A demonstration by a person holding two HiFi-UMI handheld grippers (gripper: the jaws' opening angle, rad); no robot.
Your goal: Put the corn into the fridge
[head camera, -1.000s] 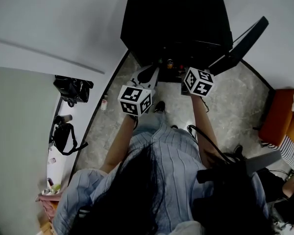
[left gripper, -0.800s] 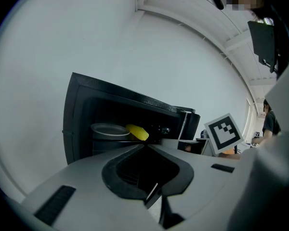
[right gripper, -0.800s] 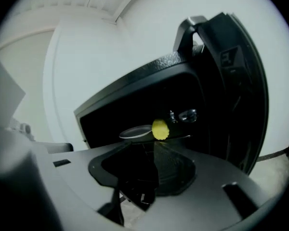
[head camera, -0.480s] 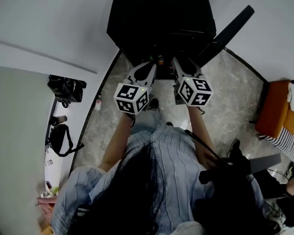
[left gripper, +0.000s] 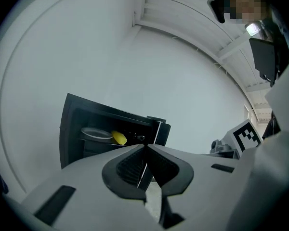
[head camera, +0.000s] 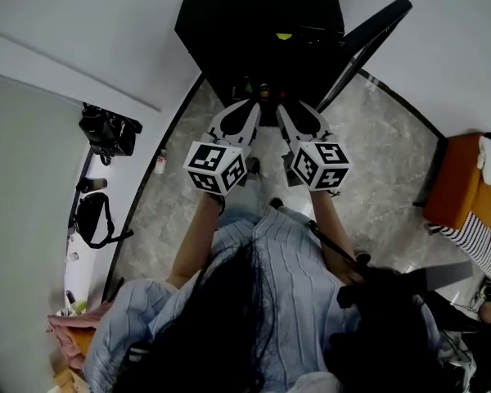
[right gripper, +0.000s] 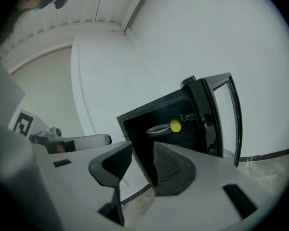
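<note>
The black fridge [head camera: 229, 23] stands with its door [head camera: 368, 35] swung out to the right. The yellow corn [head camera: 284, 35] lies on an inner shelf beside a pale dish [right gripper: 158, 129]; it shows in the left gripper view as the corn [left gripper: 119, 137] and in the right gripper view as the corn [right gripper: 175, 125]. My left gripper [head camera: 247, 106] is in front of the opening, shut, pads meeting with nothing between them [left gripper: 145, 147]. My right gripper [head camera: 288, 109] hangs beside it, open and empty [right gripper: 142, 152]. Both are short of the shelf.
Small bottles [head camera: 263, 90] stand low in the fridge. Dark bags [head camera: 106, 129] lie along the left wall. An orange seat [head camera: 454, 187] and a person's striped sleeve [head camera: 475, 248] are at the right. Marbled floor [head camera: 376, 162] spreads in front of the fridge.
Both grippers have drawn back from the fridge opening toward me, the right one further. The head view has shifted, and the corn on the shelf now shows in it.
</note>
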